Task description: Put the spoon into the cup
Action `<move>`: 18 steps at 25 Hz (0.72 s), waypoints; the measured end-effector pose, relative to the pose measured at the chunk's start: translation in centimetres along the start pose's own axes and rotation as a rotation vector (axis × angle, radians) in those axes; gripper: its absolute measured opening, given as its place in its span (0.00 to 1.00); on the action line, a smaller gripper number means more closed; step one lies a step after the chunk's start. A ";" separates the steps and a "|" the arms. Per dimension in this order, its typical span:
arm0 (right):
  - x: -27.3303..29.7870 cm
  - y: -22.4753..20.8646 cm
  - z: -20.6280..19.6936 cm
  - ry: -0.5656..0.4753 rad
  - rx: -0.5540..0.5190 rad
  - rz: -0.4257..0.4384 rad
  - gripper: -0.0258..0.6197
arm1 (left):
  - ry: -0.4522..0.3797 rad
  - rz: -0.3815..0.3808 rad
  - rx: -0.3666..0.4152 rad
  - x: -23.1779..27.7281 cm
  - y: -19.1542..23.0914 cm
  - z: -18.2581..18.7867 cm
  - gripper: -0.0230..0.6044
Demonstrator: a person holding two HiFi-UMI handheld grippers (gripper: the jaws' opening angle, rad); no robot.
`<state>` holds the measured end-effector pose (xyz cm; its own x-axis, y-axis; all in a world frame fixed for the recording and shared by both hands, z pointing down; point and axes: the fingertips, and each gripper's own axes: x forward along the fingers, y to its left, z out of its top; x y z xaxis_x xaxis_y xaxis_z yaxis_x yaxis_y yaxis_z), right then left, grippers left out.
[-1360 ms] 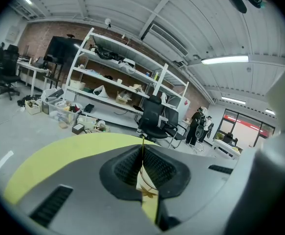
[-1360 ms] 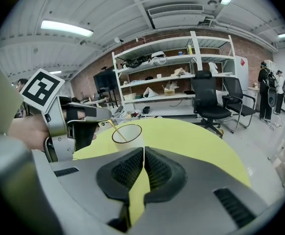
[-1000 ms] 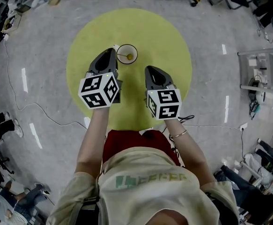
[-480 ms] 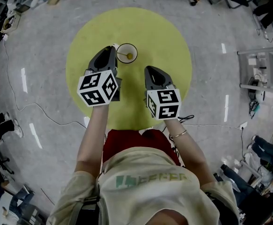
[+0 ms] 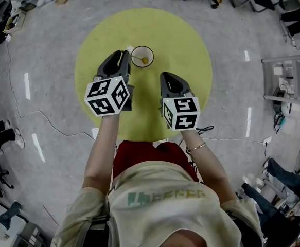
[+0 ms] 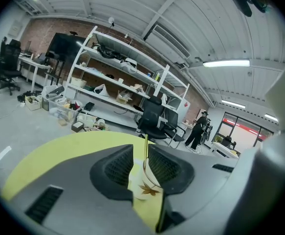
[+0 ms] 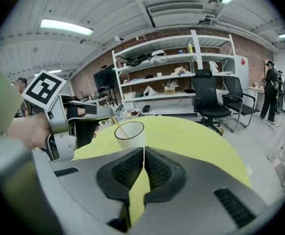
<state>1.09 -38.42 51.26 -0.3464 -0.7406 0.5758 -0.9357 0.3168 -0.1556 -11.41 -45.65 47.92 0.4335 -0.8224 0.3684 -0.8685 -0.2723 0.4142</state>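
Observation:
A white cup [image 5: 139, 53] stands on the round yellow table [image 5: 180, 40], with a thin yellow spoon [image 5: 144, 60] slanting into it. My left gripper [image 5: 126, 52] sits at the cup's left rim, shut on the spoon's handle [image 6: 145, 148]. The cup [image 6: 146, 189], which has a leaf print, shows just below those jaws. In the right gripper view the spoon [image 7: 119, 126] runs from the left gripper [image 7: 105, 112] down into the cup [image 7: 130, 137]. My right gripper [image 5: 166, 76] hangs nearer to me, right of the cup, shut and holding nothing [image 7: 143, 161].
Grey floor surrounds the table. A white cart [image 5: 288, 78] stands at the right and cables [image 5: 41, 118] trail on the left. Shelving [image 7: 171, 72] and office chairs [image 7: 210, 102] line the far wall, where a person [image 7: 270, 89] stands. Clutter and seated people ring the floor's edges.
My left gripper has edged slightly forward toward the cup with the spoon still in it. The right gripper has hardly moved.

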 end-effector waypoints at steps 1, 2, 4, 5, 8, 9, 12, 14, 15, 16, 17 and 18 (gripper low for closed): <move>-0.1 0.1 0.0 -0.001 0.000 0.001 0.10 | -0.002 0.001 -0.002 -0.2 0.0 0.0 0.18; -0.2 0.2 0.0 -0.002 -0.001 0.002 0.10 | -0.004 0.002 -0.003 -0.4 0.1 0.1 0.18; -0.4 0.5 0.0 -0.005 -0.003 0.004 0.10 | -0.007 0.005 -0.003 -1.0 0.1 0.1 0.18; -0.5 0.6 0.0 -0.006 -0.004 0.006 0.10 | -0.008 0.007 -0.003 -1.3 0.1 0.0 0.18; -0.9 1.0 -0.3 -0.008 -0.007 0.010 0.10 | -0.010 0.012 0.005 -2.2 0.2 -0.1 0.18; -1.0 1.1 -0.4 -0.009 -0.008 0.010 0.10 | -0.010 0.013 0.007 -2.4 0.2 -0.2 0.18; -1.5 1.5 -0.6 -0.011 -0.011 0.014 0.10 | -0.014 0.019 0.013 -3.4 0.1 -0.4 0.18; -2.0 1.9 -0.8 -0.013 -0.014 0.018 0.10 | -0.015 0.024 0.017 -4.2 0.0 -0.6 0.18; -2.2 2.1 -0.9 -0.014 -0.017 0.021 0.10 | -0.016 0.028 0.019 -4.6 0.0 -0.7 0.18; -2.4 2.4 -1.0 -0.016 -0.019 0.023 0.10 | -0.015 0.032 0.021 -5.0 0.0 -0.9 0.18; -2.6 2.6 -1.1 -0.017 -0.021 0.025 0.10 | -0.015 0.037 0.021 -5.4 0.1 -1.1 0.18; -2.8 2.7 -1.2 -0.018 -0.023 0.027 0.10 | -0.014 0.042 0.021 -5.7 0.2 -1.2 0.18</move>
<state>-0.44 -34.79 50.20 -0.3727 -0.7422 0.5571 -0.9243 0.3499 -0.1522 -13.73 -40.38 46.93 0.3929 -0.8403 0.3735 -0.8910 -0.2474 0.3806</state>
